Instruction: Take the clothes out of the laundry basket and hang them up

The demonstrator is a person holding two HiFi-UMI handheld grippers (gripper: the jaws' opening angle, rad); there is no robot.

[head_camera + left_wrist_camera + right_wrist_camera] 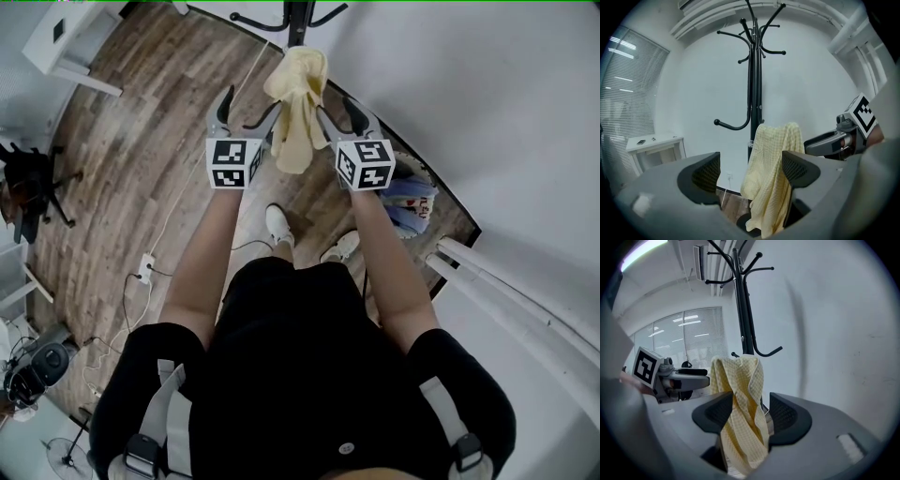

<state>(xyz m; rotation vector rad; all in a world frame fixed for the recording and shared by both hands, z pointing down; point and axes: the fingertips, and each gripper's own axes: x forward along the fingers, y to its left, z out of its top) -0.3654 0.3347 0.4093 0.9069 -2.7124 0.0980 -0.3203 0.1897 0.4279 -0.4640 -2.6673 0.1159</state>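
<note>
A pale yellow waffle-weave cloth (295, 103) hangs draped over a lower hook of the black coat stand (298, 19), between my two grippers. My left gripper (248, 111) is just left of it and stands open; in the left gripper view the cloth (773, 178) hangs beyond the jaws of my left gripper (752, 171), nearer the right pad. My right gripper (339, 114) is just right of it. In the right gripper view the cloth (740, 404) hangs down between the parted jaws of my right gripper (750, 413), with a gap at the right pad.
The laundry basket (422, 169) with blue clothing (408, 202) stands on the floor to the right, by the white wall. White pipes (506, 291) run along the right. A power strip (145, 267) and cables lie on the wood floor at left; a white desk (66, 42) stands far left.
</note>
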